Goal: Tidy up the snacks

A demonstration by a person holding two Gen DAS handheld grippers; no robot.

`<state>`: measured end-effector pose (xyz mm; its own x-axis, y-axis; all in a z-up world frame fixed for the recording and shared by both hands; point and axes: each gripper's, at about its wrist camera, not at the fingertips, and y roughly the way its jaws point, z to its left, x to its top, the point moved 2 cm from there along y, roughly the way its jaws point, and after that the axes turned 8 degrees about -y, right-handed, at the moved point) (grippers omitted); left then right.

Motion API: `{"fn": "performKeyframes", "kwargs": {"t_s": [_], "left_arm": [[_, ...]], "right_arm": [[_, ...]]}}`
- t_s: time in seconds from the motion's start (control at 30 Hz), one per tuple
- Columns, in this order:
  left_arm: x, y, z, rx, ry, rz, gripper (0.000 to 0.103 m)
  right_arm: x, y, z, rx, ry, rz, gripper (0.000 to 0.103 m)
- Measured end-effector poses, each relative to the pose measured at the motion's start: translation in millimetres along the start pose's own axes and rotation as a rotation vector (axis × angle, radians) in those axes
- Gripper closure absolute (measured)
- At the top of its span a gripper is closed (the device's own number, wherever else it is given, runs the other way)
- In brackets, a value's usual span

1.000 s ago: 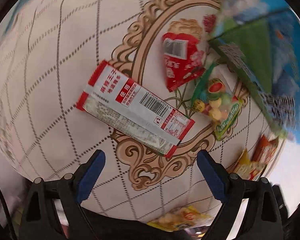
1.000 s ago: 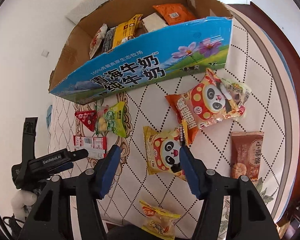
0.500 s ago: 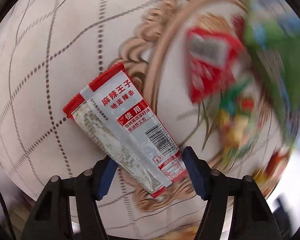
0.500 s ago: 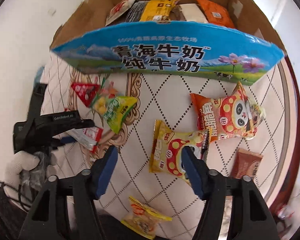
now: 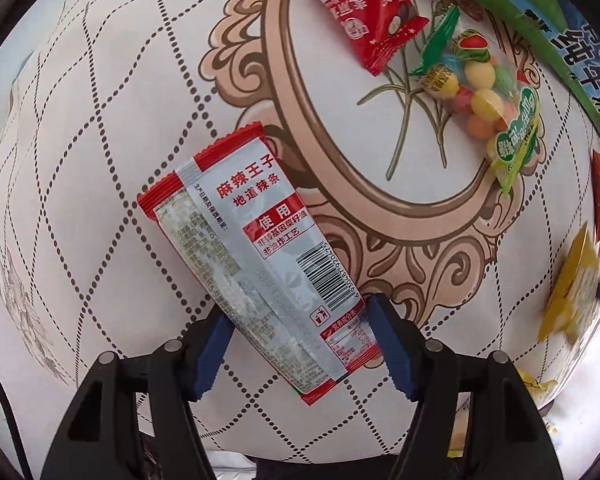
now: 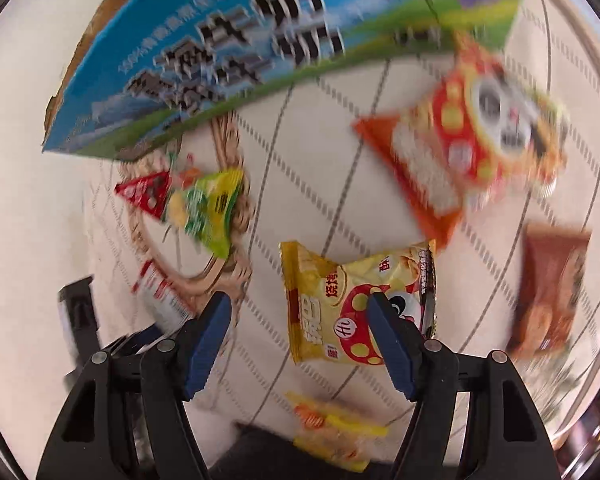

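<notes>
The left gripper (image 5: 297, 344) is pointed straight down over the patterned cloth (image 5: 99, 128), its jaws standing part open after a recent widening. The lower end of the long red-and-silver packet (image 5: 255, 256) lies between the blue pads (image 5: 392, 348); the right pad is at the packet's edge, the left pad just beside the other edge, and whether either presses cannot be told. The packet is laid aslant, its upper end over the ornate brown frame printed on the cloth. Bare cloth is left to its left and above it. Further up-right, the red pouch (image 5: 364, 12) and the candy bag (image 5: 484, 92) lie touching, close under the milk box (image 5: 572, 52).

The right gripper (image 6: 300, 320) is seen over the yellow bag (image 6: 356, 300), its jaws fairly wide and lately opening. The right pad (image 6: 392, 344) overlaps the bag's middle; the left pad stands over bare cloth, apart from the bag's edge. An orange bag (image 6: 472, 136) and a brown bag (image 6: 552, 292) lie blurred to the right, a small yellow packet (image 6: 336, 432) below. Open cloth remains between the yellow bag and the box wall (image 6: 239, 40).
</notes>
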<state>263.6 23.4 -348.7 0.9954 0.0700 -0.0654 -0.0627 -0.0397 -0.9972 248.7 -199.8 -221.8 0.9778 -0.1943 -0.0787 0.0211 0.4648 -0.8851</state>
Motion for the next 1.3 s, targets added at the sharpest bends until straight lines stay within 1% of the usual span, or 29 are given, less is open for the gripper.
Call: {"fn": "performKeyframes", "kwargs": {"t_s": [0.03,0.07,0.1,0.17,0.2,0.3,0.37,0.4,0.43,0.47,0.5,0.53,0.57,0.63,0.73,0.77,0.8,0.83,0.9,0.93,0.97,1.0,1.03,1.07,1.1,1.17,1.2,1.23,1.3], "left_arm": [[-2.5,-0.4,11.0,-0.001,-0.001,-0.001,0.036],[-4.5,0.3,10.6,0.001,0.001,-0.002,0.036],[-5.9,1.2,10.1,0.003,0.004,-0.004,0.036],[0.9,0.4,8.4,0.005,0.008,-0.007,0.036],[0.1,-0.3,9.1,0.006,0.008,-0.008,0.036],[-10.3,-0.1,14.3,0.013,0.015,-0.007,0.036],[-13.0,2.6,9.3,0.016,0.017,-0.005,0.036],[-14.1,2.7,9.0,0.015,0.016,-0.004,0.036],[-1.9,2.0,1.6,0.014,0.014,-0.003,0.035],[2.3,3.1,0.2,0.014,0.013,0.000,0.035],[4.9,2.8,0.1,0.011,0.011,0.002,0.035],[6.4,3.2,3.3,0.007,0.006,0.006,0.035],[7.9,3.7,5.8,0.003,-0.002,0.011,0.034],[9.3,2.5,14.0,-0.020,-0.052,0.020,0.034],[9.6,-2.2,30.3,-0.087,-0.179,0.028,0.034],[10.6,-2.5,37.1,-0.111,-0.231,0.030,0.034],[11.8,-1.7,41.4,-0.126,-0.263,0.031,0.034],[13.7,0.2,45.9,-0.143,-0.301,0.034,0.034],[18.3,3.2,48.8,-0.152,-0.345,0.023,0.034],[20.8,2.8,47.0,-0.139,-0.336,0.003,0.035],[24.6,1.1,39.0,-0.110,-0.287,-0.026,0.036],[27.9,-0.8,30.7,-0.083,-0.235,-0.044,0.045],[30.2,-3.6,18.1,-0.053,-0.158,-0.067,0.048],[30.7,-5.8,7.3,-0.037,-0.096,-0.083,0.049],[29.6,-7.1,-7.2,-0.025,-0.010,-0.094,0.049],[26.1,-6.6,-26.2,-0.010,0.096,-0.096,0.049],[23.4,-4.3,-34.2,-0.007,0.140,-0.088,0.049],[22.7,-1.8,-37.2,0.000,0.154,-0.078,0.047],[24.4,4.3,-37.0,-0.007,0.139,-0.045,0.045]], "right_arm": [[-4.5,-0.7,2.5,-0.007,-0.019,0.012,0.022],[-8.2,-3.1,7.3,-0.041,-0.062,0.010,0.019],[-11.1,-6.1,16.4,-0.105,-0.147,-0.003,0.017],[-17.1,-6.0,38.1,-0.242,-0.343,-0.010,0.016],[-23.2,-2.0,52.7,-0.307,-0.461,0.006,0.016],[-36.5,23.8,77.6,-0.460,-0.721,0.090,0.016],[-41.9,41.4,82.2,-0.552,-0.835,0.132,0.016],[-43.0,52.0,82.8,-0.574,-0.867,0.156,0.016],[-43.2,62.0,81.5,-0.582,-0.882,0.185,0.017],[-42.0,70.2,78.6,-0.594,-0.879,0.204,0.020],[-39.9,74.0,76.5,-0.609,-0.867,0.201,0.036],[-36.5,75.3,73.6,-0.616,-0.842,0.188,0.038],[-31.1,72.4,70.5,-0.593,-0.794,0.161,0.038],[-18.4,61.3,60.4,-0.519,-0.645,0.100,0.039],[-1.3,39.2,34.7,-0.367,-0.390,-0.010,0.040],[1.7,34.7,25.4,-0.328,-0.319,-0.032,0.040],[4.1,33.2,16.3,-0.284,-0.258,-0.033,0.039],[5.6,34.1,11.2,-0.262,-0.230,-0.024,0.036],[6.5,39.5,4.9,-0.238,-0.210,0.007,0.035],[6.6,42.8,2.8,-0.241,-0.218,0.028,0.035],[5.5,44.4,3.1,-0.247,-0.225,0.035,0.036],[4.9,45.1,2.6,-0.253,-0.236,0.033,0.037],[2.9,44.9,1.5,-0.259,-0.241,0.031,0.038],[3.5,44.5,1.3,-0.257,-0.236,0.028,0.038],[3.7,43.1,0.1,-0.254,-0.232,0.028,0.038],[1.9,39.8,0.3,-0.250,-0.227,0.018,0.038],[2.3,33.7,0.7,-0.247,-0.234,-0.007,0.038],[-2.2,28.8,2.0,-0.255,-0.250,-0.039,0.040],[-0.7,16.8,13.0,-0.276,-0.275,-0.129,0.040]]}}
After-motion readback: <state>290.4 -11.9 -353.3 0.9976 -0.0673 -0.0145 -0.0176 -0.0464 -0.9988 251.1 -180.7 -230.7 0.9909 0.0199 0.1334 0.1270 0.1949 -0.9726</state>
